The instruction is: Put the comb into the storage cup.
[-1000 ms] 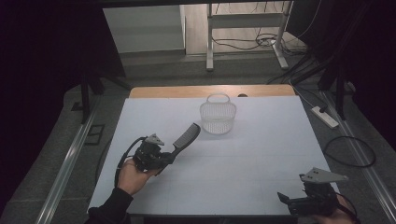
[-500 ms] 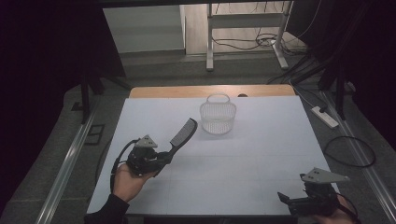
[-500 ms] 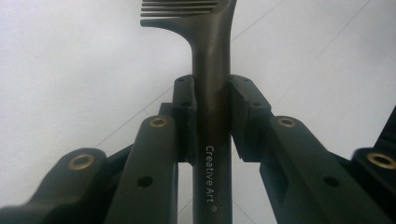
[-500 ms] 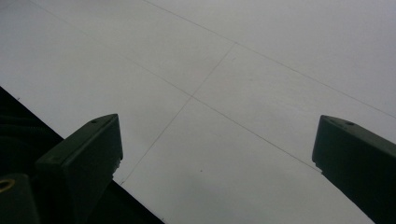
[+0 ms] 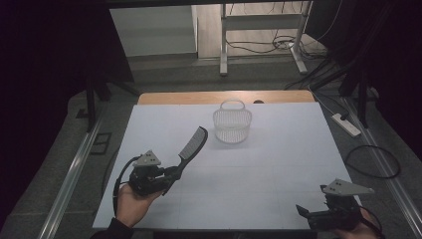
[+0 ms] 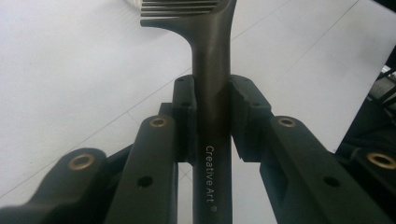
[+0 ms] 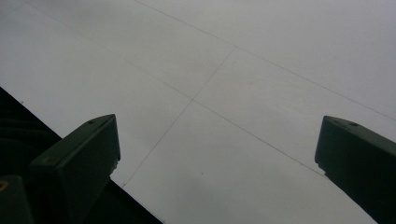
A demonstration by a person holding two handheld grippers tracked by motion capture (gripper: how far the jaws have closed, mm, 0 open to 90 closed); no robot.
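A black comb (image 5: 191, 145) sticks up and to the right out of my left gripper (image 5: 171, 173), above the white table (image 5: 278, 159) at its left. In the left gripper view the jaws press on both sides of the comb's handle (image 6: 212, 102), and its teeth show at the top edge. My left gripper (image 6: 211, 105) is shut on that handle. A clear mesh basket (image 5: 232, 124) with a small handle stands at the table's far middle, beyond the comb's tip. My right gripper (image 5: 304, 213) rests at the front right corner, and its jaws stand wide apart over bare table (image 7: 215, 98).
A strip of bare wood (image 5: 199, 97) runs along the table's far edge. A power strip (image 5: 347, 124) and cables lie on the floor to the right. A metal frame (image 5: 259, 35) stands behind the table. A rail (image 5: 74, 174) runs along the left side.
My left gripper has carried the comb a little toward the table's left front and tilted it more upright. The right gripper has stayed where it was.
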